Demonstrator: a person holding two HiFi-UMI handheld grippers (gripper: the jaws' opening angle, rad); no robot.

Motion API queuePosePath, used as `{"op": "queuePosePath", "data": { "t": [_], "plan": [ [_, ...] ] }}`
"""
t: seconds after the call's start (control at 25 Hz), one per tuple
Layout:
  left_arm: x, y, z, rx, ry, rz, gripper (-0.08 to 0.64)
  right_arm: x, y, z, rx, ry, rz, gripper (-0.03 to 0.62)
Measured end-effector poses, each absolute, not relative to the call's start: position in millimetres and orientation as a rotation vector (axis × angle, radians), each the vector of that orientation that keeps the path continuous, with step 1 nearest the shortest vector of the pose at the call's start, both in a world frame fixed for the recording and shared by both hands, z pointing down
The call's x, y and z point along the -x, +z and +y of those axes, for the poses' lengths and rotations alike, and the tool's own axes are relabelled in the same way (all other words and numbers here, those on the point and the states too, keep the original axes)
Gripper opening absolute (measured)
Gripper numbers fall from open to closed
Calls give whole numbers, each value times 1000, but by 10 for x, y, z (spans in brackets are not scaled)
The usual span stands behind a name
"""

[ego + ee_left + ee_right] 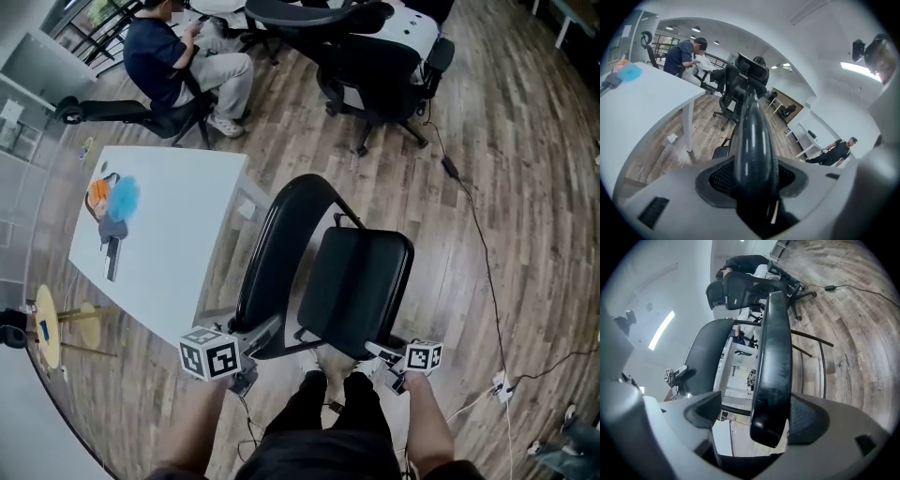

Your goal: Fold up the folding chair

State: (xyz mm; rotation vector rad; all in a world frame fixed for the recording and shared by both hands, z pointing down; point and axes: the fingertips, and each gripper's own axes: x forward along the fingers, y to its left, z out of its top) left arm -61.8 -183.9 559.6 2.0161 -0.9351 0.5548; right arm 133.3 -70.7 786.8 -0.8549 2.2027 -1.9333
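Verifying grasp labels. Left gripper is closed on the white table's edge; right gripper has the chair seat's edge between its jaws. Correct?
One error: the left gripper is closed on the folding chair's black frame tube, not the white table, which stands clear of it, as the left gripper view shows. The right gripper does have the chair seat's edge between its jaws.

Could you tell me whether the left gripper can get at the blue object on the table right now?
Probably not: the left gripper is clamped on the chair's backrest and must let go first; otherwise the way across the table to the blue object looks free.
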Motion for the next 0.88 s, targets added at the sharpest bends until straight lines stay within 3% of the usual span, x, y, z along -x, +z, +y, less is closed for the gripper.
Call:
{"op": "queuePosePath", "data": {
  "t": [0.4, 0.88],
  "plan": [
    [854, 5069, -1834, -2080, 375, -881, 213, -98, 6858, -1126, 663, -1830, 2300, 416],
    [1522, 4829, -2032, -2140, 279, -850, 224, 1365, 6436, -1594, 373, -1779, 2527, 416]
  ]
}}
